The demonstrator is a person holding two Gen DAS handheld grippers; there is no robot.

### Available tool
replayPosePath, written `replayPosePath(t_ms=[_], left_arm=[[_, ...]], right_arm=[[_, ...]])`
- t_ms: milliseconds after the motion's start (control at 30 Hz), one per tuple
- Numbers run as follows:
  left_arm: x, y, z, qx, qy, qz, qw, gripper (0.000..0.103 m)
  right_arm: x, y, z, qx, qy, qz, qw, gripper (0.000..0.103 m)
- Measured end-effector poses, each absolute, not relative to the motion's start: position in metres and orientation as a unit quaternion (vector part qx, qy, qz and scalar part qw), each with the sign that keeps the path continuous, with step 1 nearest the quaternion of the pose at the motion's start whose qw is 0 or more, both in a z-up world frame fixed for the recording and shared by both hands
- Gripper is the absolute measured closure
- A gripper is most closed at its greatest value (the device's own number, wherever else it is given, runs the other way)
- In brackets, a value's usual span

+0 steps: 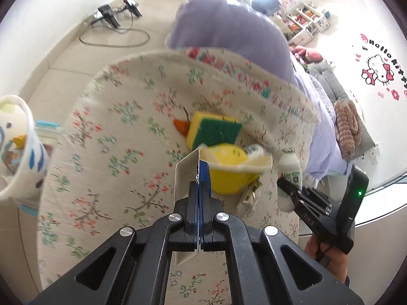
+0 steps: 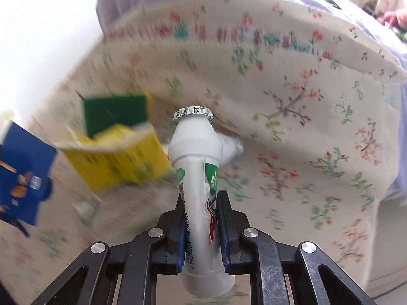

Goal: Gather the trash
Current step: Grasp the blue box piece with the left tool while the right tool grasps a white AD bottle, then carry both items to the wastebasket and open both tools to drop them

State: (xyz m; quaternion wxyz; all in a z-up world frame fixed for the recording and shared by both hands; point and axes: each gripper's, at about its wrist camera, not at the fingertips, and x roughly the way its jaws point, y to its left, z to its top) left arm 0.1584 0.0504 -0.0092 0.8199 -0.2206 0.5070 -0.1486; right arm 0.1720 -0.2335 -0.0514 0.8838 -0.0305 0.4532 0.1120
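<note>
The right gripper [image 2: 201,218] clamps a white bottle [image 2: 198,178]; the left gripper [image 1: 199,190] pinches a blue carton [image 1: 189,175]. Yellow cup [image 1: 229,172] and sponge [image 1: 216,129] remain uncollected.

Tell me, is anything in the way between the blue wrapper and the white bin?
Nothing visible blocks it. The left claw holds the blue wrapper above the flowered tablecloth, and the white bin stands open at the table's left edge.

Floral cloth [image 1: 122,137], tiled floor [image 1: 63,58], white wall [image 1: 356,12]
</note>
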Motion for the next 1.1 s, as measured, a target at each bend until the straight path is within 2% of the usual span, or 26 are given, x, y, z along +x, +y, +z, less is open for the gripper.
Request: replayPosePath(t_ms=[267, 500, 733, 1100], left_arm=[[0.137, 0.098, 0.012, -0.222, 0.494, -0.118, 0.833, 0.103], [0.115, 0.17, 0.038, -0.229, 0.468, -0.07, 0.85, 0.103], [0.099, 0.255, 0.053, -0.233, 0.439, 0.013, 0.868, 0.103], [0.105, 0.32, 0.018, -0.264, 0.429, 0.084, 0.86, 0.103]], right_arm=[[0.154, -0.21, -0.036, 0.072, 0.438, 0.147, 0.884, 0.085], [0.139, -0.189, -0.031, 0.135, 0.426, 0.171, 0.878, 0.085], [0.141, -0.13, -0.011, 0.139, 0.419, 0.258, 0.859, 0.085], [0.163, 0.018, -0.002, 0.065, 0.428, 0.378, 0.818, 0.085]])
